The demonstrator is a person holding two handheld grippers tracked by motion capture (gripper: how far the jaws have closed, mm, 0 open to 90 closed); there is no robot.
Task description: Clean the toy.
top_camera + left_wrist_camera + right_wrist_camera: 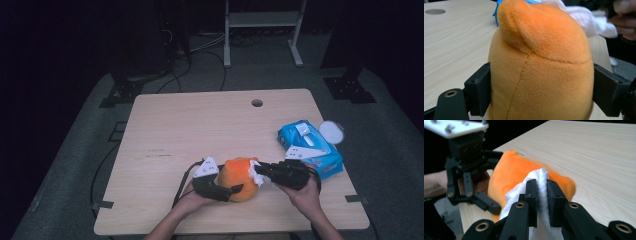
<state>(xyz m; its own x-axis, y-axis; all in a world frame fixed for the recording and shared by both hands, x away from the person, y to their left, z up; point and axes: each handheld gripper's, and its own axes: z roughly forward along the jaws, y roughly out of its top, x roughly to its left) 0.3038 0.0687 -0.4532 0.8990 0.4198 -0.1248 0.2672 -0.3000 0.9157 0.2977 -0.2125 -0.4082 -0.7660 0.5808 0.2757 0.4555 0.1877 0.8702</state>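
Plush toy [241, 177], orange, rounded body with one stubby ear-like lobe and a stitched centre seam; short, dense pile. Location: near edge of tabletop [200, 125], at about 6 o'clock in the high view, between the two hands.

Left gripper [239, 188]: jaws set wide and clamped on the toy's flanks, pads pressing into the pile on both sides, as the left gripper view shows. Serves as the holding fixture.

Right gripper [258, 170]: jaws nearly closed, pinching a folded white tissue [541, 192], soft and crumpled. The tissue's free end lies against the toy's upper surface, at roughly 3 o'clock of the toy in the high view.

Step in hand, by judgement: wiping the plush with the tissue. To do it well:
- keep the left grip firm but shallow, so the soft body is steadied without being crushed out of reach;
- draw the tissue along the pile in short strokes, with light pressure, as thin paper may tear or shed on fleece;
- let the tissue, not the hard black jaw tips, meet the fabric;
- turn the toy in the left gripper to present unwiped areas.

Tissue pack [311, 148]: blue, glossy soft wrapper with a white dispensing flap on top; at 3 o'clock on the tabletop, just beyond the right hand.

Tabletop: pale wood-grain laminate, smooth, with a round cable hole [257, 103] at 12 o'clock.
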